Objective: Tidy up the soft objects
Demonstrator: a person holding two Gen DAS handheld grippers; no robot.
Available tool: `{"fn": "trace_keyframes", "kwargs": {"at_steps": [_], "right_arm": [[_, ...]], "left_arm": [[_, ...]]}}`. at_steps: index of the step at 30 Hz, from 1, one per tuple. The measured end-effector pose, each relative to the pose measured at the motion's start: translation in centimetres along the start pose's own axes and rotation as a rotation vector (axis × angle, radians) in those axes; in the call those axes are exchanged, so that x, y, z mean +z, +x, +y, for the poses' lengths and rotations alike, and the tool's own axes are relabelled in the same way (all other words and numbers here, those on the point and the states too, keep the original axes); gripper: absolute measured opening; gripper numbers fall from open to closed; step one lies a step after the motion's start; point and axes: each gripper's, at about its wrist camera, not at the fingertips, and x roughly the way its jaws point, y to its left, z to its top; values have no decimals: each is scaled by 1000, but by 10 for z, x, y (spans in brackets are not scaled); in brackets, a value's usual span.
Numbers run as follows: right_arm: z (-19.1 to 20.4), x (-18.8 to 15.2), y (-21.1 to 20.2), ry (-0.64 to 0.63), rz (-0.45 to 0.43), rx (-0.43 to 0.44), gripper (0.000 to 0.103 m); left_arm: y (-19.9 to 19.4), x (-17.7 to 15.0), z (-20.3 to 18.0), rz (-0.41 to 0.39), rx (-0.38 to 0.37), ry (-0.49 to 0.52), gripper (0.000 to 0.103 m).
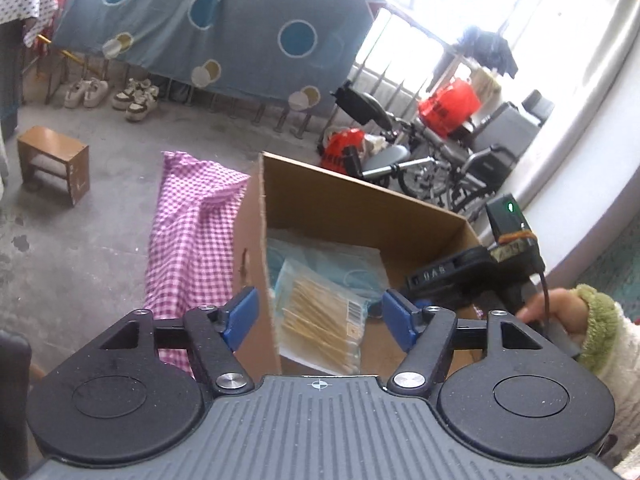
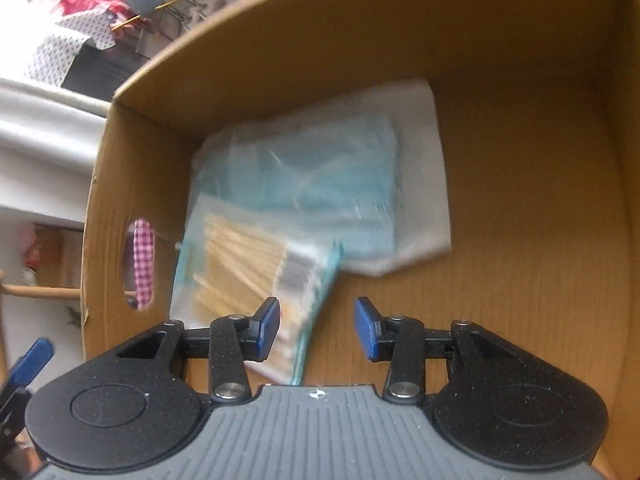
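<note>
A brown cardboard box (image 1: pixel 360 204) stands open on the floor; its inner wall fills the right wrist view (image 2: pixel 360 40). Inside lie a clear bag of light blue masks (image 2: pixel 320 176) and, overlapping it, a clear pack of wooden-stick swabs (image 2: pixel 248 272); both also show in the left wrist view, the masks (image 1: pixel 344 260) behind the swabs (image 1: pixel 320 316). A pink checked cloth (image 1: pixel 188 220) lies on the floor left of the box. My left gripper (image 1: pixel 318 316) is open, straddling the box's near left wall. My right gripper (image 2: pixel 316 326) is open and empty inside the box, just above the swab pack.
A small wooden stool (image 1: pixel 54 162) stands at the left. Sneakers (image 1: pixel 112 94) sit under a blue patterned sheet (image 1: pixel 208 20). A wheelchair (image 1: pixel 432 160) and red bags (image 1: pixel 448 106) stand behind the box. The box wall has a handle hole (image 2: pixel 140 264).
</note>
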Motion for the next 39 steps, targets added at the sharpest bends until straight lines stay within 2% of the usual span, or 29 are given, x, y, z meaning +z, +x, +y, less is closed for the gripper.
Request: {"fn": "trace_keyframes", "kwargs": {"at_steps": [4,6,9,13,15,22,25,28,33,36,39], "right_arm": [[40,20,-8,-164,-109,-34,44],[60,28,-3,-246,-131,-37,45],[78,40,19,-297,-107,-55,45],[87,47,54,-288,-6,-51,46],[93,43,57,-317,-11,-50,54],[110,30,61,-390,33,-20,54],[113,27,62,-390,36,-13,54],[113,27,58,-368,21,31,54],[105,25,20,-335,-44,80,54],[94,22,-3,-305,-49,37,54],[81,21,-1,-262,-26,-18,54]], "left_arm": [[-10,-4,8,-26,7,-27,77],[-15,-6,11,-36,7,-34,82],[-20,-10,12,-43,5,-26,87],[-25,-17,14,-54,8,-21,89],[-26,-19,15,-60,17,-17,90],[-29,-25,23,-57,37,-20,90],[-29,-25,26,-56,39,-33,91],[-31,-28,26,-63,42,-37,91],[-37,-29,29,-81,44,-53,98],[-42,-32,32,-103,46,-59,101],[-47,-32,37,-124,46,-65,101]]}}
